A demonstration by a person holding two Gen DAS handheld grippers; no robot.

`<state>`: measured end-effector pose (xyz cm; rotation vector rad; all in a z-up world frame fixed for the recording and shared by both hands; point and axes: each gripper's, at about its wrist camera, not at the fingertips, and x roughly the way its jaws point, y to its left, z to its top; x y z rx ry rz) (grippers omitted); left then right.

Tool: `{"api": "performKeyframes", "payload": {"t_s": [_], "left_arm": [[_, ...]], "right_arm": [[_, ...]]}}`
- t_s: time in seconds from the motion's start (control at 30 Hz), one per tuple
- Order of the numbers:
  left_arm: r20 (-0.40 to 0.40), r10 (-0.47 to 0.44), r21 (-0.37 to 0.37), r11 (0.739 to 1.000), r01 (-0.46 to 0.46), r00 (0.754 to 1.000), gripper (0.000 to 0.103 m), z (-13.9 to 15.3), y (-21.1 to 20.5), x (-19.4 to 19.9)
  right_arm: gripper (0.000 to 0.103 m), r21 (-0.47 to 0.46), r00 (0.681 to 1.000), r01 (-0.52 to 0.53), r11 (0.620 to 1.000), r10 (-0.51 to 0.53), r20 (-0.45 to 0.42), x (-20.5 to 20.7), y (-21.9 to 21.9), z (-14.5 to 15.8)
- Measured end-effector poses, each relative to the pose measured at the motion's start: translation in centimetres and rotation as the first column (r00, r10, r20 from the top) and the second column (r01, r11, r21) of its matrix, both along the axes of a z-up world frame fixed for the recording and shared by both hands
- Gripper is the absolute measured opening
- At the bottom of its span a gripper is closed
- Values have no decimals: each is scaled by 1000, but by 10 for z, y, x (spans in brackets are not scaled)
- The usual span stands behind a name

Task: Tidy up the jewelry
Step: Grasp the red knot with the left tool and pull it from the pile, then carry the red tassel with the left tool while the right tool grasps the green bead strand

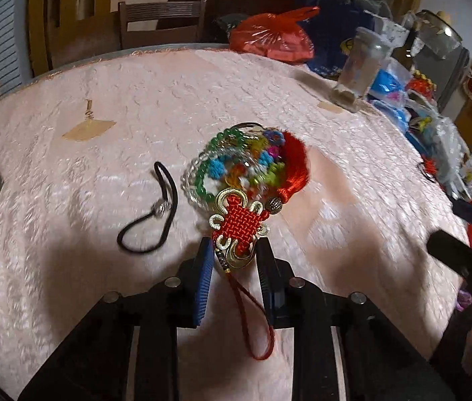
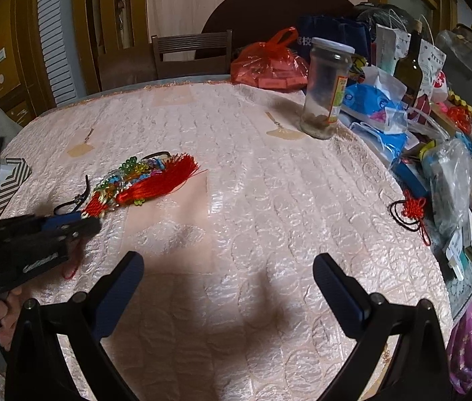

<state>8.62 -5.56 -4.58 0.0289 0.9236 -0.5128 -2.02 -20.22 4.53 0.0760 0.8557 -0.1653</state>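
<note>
A: Right, status: left gripper point(image 1: 234, 250) has its jaws narrowed around the near end of the red Chinese knot ornament point(image 1: 241, 219). Can't tell whether the pads point(image 1: 204, 275) actually pinch it or just flank it.

B: Where's the rest of it?

A: On the pink quilted tablecloth point(image 1: 102, 173). Its red tassel point(image 1: 292, 163) lies over the pile of beaded bracelets point(image 1: 222, 163), and the hanging loop point(image 1: 256, 320) trails back between the fingers. A black hair tie point(image 1: 155, 210) sits just to the left, apart.

B: Right gripper point(image 2: 227, 284)?

A: Jaws wide, holding nothing, hovering over bare cloth, well apart from the pile.

B: My take: grip the knot body, not the cord. Lift slow, since the tassel may drag beads along.

A: Agreed. A second red knot charm point(image 2: 411, 209) waits by the clutter on the right.
</note>
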Motion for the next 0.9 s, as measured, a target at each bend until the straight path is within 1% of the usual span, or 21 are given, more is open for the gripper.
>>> {"api": "performKeyframes", "payload": {"t_s": [0.1, 0.23, 0.33, 0.37, 0.47, 0.53, 0.57, 0.63, 0.7, 0.73, 0.77, 0.8, 0.83, 0.9], "left_arm": [[14, -14, -4, 1000, 14, 1000, 30, 7, 7, -15], [13, 12, -12, 1000, -12, 1000, 30, 15, 29, -34], [47, 46, 11, 999, -47, 998, 30, 22, 48, -46], [59, 61, 14, 998, -62, 996, 30, 24, 55, -49], [91, 124, 58, 990, -129, 988, 30, 24, 79, -58], [80, 152, 70, 985, -157, 985, 30, 18, 91, -61], [67, 171, 73, 982, -176, 983, 30, 15, 97, -61], [53, 217, 73, 973, -220, 975, 30, 9, 109, -62], [53, 254, 70, 964, -257, 966, 30, 6, 118, -62], [57, 277, 70, 957, -280, 959, 30, 4, 123, -61], [58, 287, 68, 954, -291, 956, 30, 2, 125, -60], [45, 295, 58, 953, -297, 954, 30, -2, 128, -59], [31, 302, 52, 951, -303, 953, 30, -6, 131, -58], [45, 309, 37, 950, -311, 950, 31, -9, 133, -60]], "right_arm": [[103, -7, 1000, -1, 1000, 1, 3, -1, 1, 1], [103, -3, 1000, 1, 1000, -1, 5, -1, 2, 2], [103, 10, 1000, -8, 1000, 7, 7, 1, 2, 2], [103, 25, 1000, -19, 1000, 19, 5, 5, 3, 2], [103, 87, 997, -74, 993, 74, -3, 20, 7, 2], [102, 95, 993, -118, 988, 118, 1, 30, 14, 3], [100, 101, 989, -147, 984, 147, 11, 37, 18, 4], [90, 89, 982, -188, 978, 187, 13, 49, 27, 2], [74, 95, 977, -211, 973, 212, -2, 61, 32, -6], [69, 110, 976, -215, 971, 217, -10, 66, 33, -11], [57, 142, 975, -214, 966, 220, -22, 74, 32, -19], [51, 156, 976, -211, 965, 218, -28, 78, 31, -24], [49, 179, 975, -211, 961, 220, -31, 85, 29, -29], [42, 206, 971, -228, 952, 237, -17, 94, 28, -37]]}}
